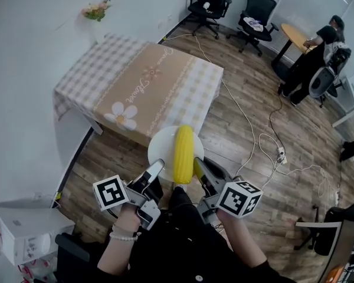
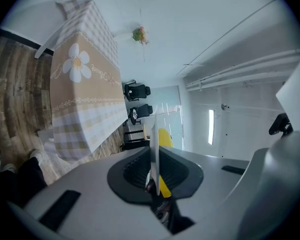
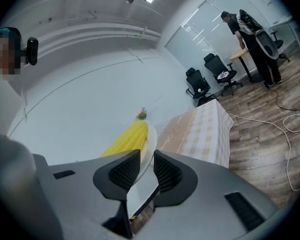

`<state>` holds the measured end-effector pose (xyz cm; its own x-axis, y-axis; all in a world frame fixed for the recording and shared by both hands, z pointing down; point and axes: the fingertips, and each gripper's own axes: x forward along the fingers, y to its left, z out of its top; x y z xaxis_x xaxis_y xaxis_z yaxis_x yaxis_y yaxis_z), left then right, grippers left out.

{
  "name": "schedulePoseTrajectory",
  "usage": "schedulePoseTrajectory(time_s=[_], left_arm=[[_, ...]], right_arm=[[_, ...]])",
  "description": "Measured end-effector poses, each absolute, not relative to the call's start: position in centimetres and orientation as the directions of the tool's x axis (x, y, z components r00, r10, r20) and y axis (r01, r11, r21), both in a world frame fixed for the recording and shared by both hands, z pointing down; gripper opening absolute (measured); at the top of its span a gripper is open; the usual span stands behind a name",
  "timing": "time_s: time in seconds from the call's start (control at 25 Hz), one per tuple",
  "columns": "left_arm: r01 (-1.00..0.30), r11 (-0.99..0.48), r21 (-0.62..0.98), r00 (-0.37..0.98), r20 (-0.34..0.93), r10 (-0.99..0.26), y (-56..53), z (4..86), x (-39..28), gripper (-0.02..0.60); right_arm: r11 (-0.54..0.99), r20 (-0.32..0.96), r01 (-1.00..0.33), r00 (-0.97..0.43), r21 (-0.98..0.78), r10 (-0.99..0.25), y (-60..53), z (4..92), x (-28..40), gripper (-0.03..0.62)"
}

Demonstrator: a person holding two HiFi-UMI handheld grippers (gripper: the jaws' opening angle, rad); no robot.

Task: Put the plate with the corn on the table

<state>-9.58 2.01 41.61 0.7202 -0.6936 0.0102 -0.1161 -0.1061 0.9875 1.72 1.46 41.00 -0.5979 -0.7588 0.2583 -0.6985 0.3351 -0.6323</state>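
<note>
Jaws of the left gripper [image 1: 155, 171] and the right gripper [image 1: 199, 167] each pinch the near rim of the round white plate [image 1: 159, 149], with the loose yellow corn cob [image 1: 183, 146] between them and the cloth-covered table [image 1: 135, 81] ahead; it is probably stiff, slick and breakable, so rim grips need it level.

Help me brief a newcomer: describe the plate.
Find the table with the checked, daisy-print cloth. Off its near edge, a white plate hangs between the left gripper and right gripper, both clamped on its rim. It alone carries a yellow corn cob.
</note>
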Motion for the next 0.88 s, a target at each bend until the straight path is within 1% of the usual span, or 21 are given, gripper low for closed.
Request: schedulePoseTrajectory(time_s=[0.24, 0.56, 0.88], left_arm=[[-0.127, -0.103, 0.987, 0.713, 0.018, -0.701, -1.9, 40.2, -8.8, 0.040], [-0.155, -0.089, 0.984, 0.697, 0.045, -0.715, -6.1, 42.2, -7.4, 0.039], [-0.159, -0.086, 0.984, 0.679, 0.046, -0.732, -10.1, 42.8, -5.9, 0.035]], right_arm=[[0.343, 0.262, -0.695, -0.609, -0.632, -0.749, -2.6, 39.6, 2.5, 0.112], [0.353, 0.262, -0.682, -0.626, -0.640, -0.735, -7.1, 41.5, 3.9, 0.110], [0.371, 0.279, -0.679, -0.648, -0.634, -0.708, -11.3, 42.0, 5.3, 0.106]])
